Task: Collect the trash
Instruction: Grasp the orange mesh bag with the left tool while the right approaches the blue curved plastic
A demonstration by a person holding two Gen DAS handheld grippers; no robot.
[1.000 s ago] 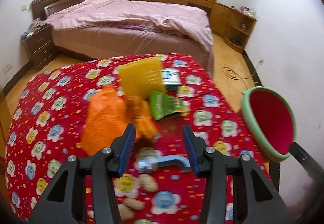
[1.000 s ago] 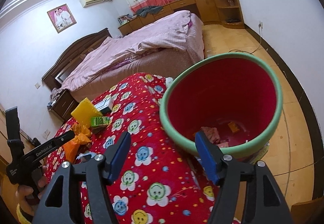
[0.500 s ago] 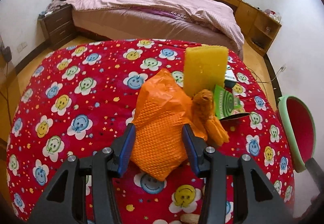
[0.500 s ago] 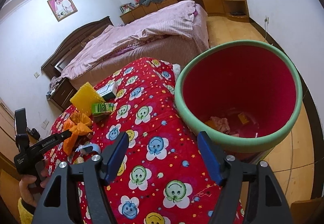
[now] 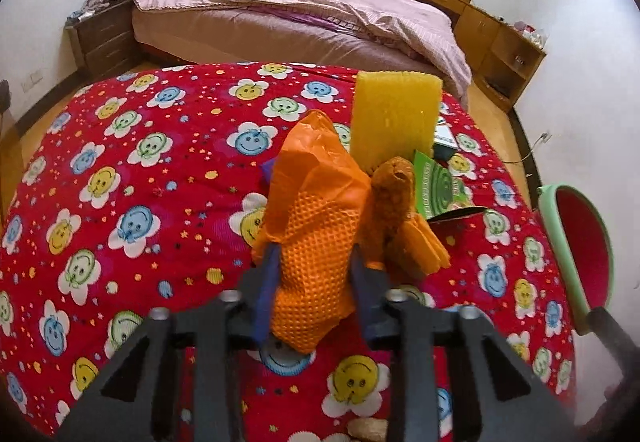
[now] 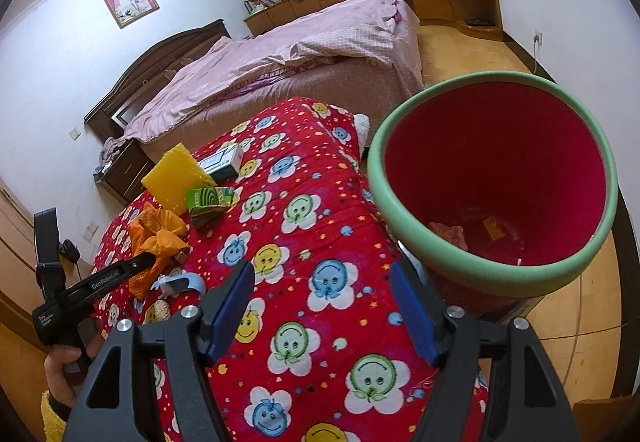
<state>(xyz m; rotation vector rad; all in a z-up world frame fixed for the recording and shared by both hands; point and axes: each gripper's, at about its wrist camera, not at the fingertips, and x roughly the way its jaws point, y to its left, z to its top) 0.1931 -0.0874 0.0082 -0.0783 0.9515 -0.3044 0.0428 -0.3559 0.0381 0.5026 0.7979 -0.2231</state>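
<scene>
While the left gripper (image 5: 314, 276) closes its fingers (image 5: 267, 284) around the orange mesh bag (image 5: 316, 242), low in the middle of the left wrist view, the bag sits squarely between the two pads and both appear to press into its sides. That grip low on the bag looks chosen to lift the whole crumpled bundle at once, since the mesh is soft and would likely sag or slip from a pinch at its top.

Empty and well apart, the right gripper (image 6: 322, 306) holds its fingers over the red flowered cloth on the bench (image 6: 312, 226), at the bottom of the right wrist view. Its place suggests it waits near the green-rimmed bin (image 6: 496, 270), which fills the right of that view, off the bench's edge, with scraps already lying inside.

Other litter crowds the bag: a brown crumpled piece (image 5: 394, 198) touches its right side, a yellow sponge-like block (image 5: 394, 120) stands just behind, and a green packet (image 5: 438, 186) lies beside that. The brown piece may be dragged along when the bag rises.
</scene>
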